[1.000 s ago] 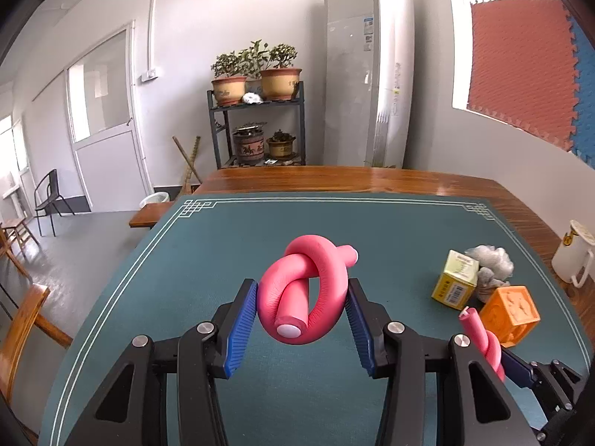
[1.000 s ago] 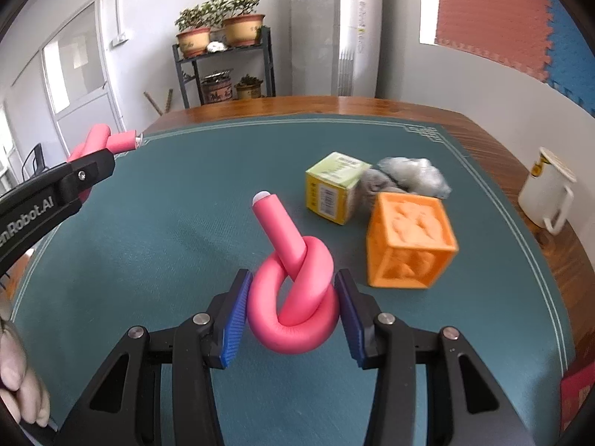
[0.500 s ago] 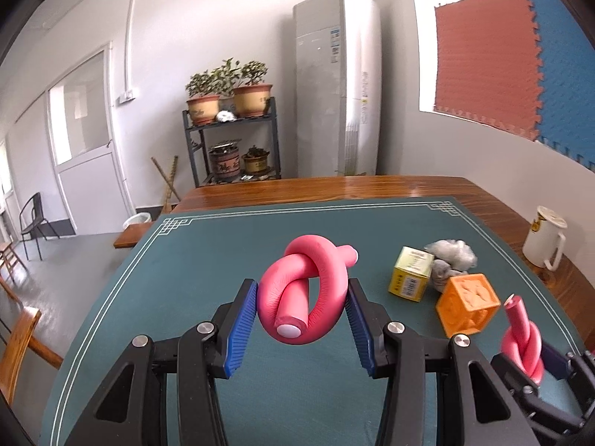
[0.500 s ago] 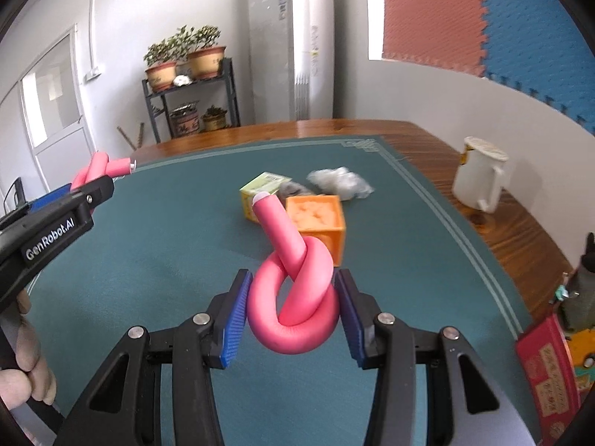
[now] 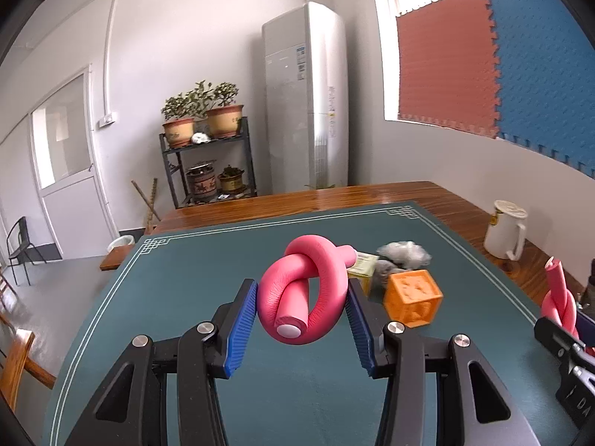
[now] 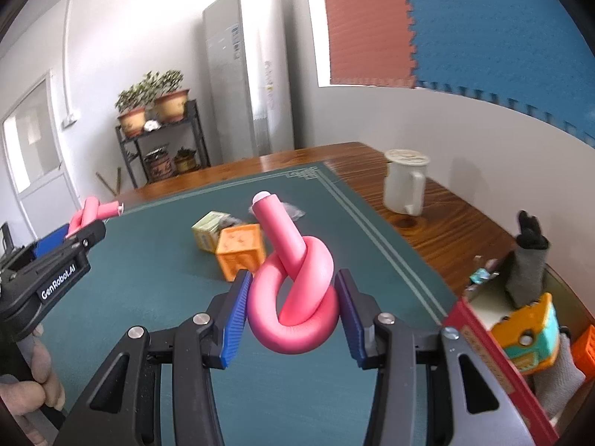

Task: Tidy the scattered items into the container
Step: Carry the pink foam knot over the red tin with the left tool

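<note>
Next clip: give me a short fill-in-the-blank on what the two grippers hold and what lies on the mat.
1. Each gripper, left and right, is shut on a pink foam ____.
2. The cube on the mat is ____ in colour.
3. The white mug stands on bare ____, off the mat.

Missing words: knot; orange; wood

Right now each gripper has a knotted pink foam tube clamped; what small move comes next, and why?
Probably carry the right gripper rightward over the red-walled box and release there. Its pink foam knot is clear of the green mat, and the box sits just right of it, already holding toys. The left gripper with its own knot can follow.
</note>
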